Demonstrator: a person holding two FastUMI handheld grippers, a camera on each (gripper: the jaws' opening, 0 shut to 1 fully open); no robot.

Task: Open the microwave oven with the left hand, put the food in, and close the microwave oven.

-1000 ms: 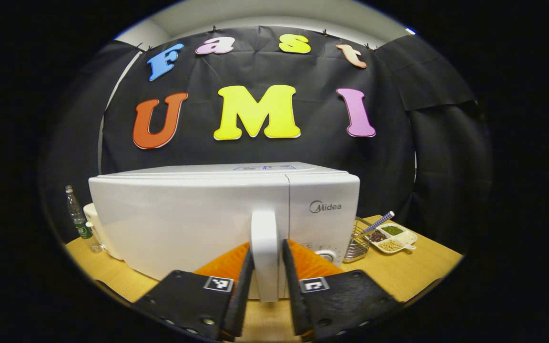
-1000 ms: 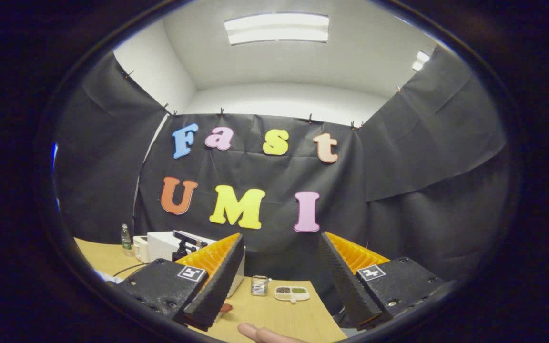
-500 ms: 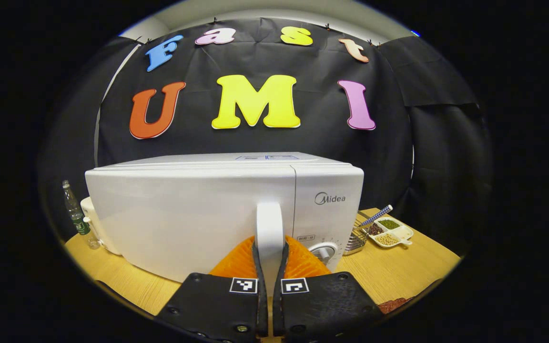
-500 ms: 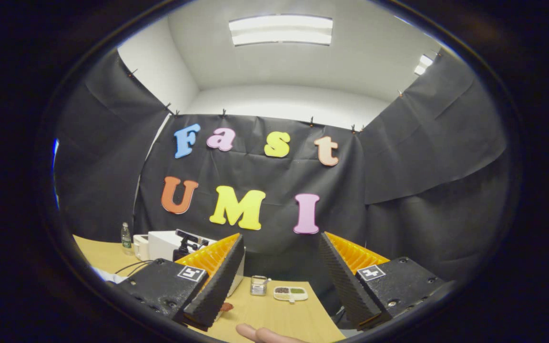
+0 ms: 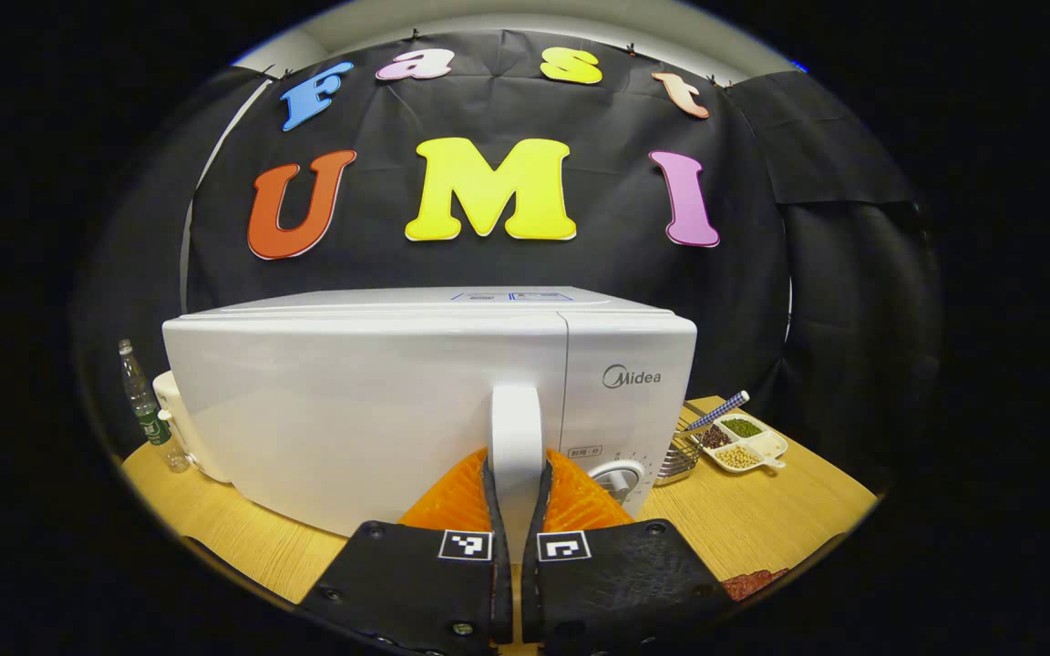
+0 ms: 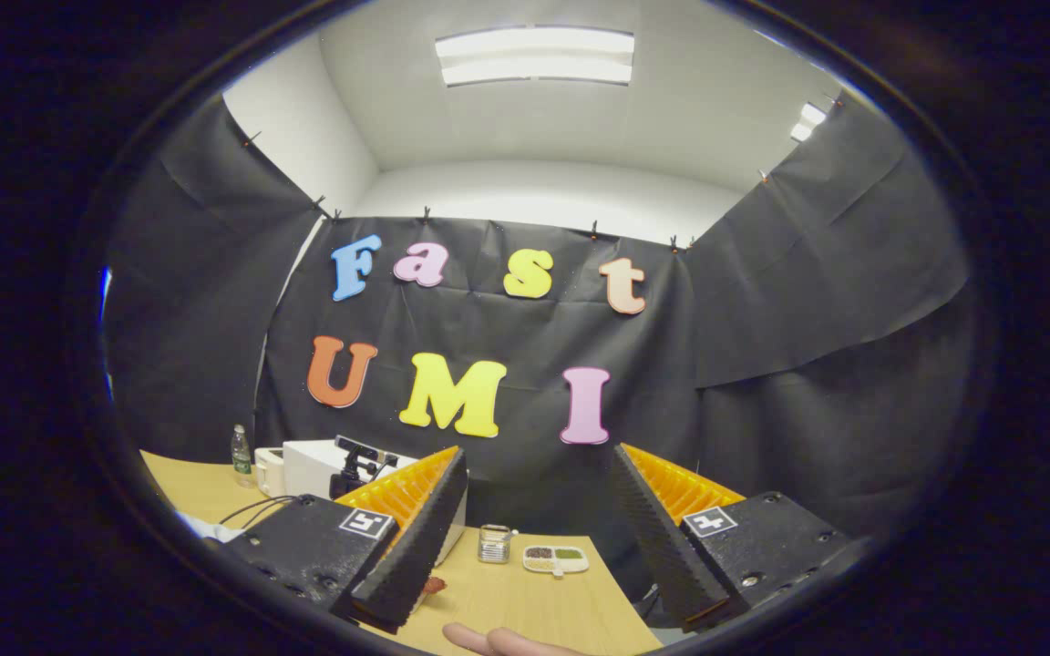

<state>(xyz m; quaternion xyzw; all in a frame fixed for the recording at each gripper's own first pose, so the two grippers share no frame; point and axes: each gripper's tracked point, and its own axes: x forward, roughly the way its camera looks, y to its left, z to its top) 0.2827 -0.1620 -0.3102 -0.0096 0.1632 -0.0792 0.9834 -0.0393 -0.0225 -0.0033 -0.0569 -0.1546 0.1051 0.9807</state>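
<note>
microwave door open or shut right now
Shut. The door lies flush with the control panel, no gap at the seam, while the left gripper is clamped on the handle.

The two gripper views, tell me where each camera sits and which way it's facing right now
Left gripper view: rides on the left gripper, close to the microwave front; its fingers clamp the door handle.
Right gripper view: rides on the right gripper, farther back and angled up toward wall and ceiling; fingers apart, a fingertip at the bottom.
Shared: microwave, divided dish, bottle, table.
</note>
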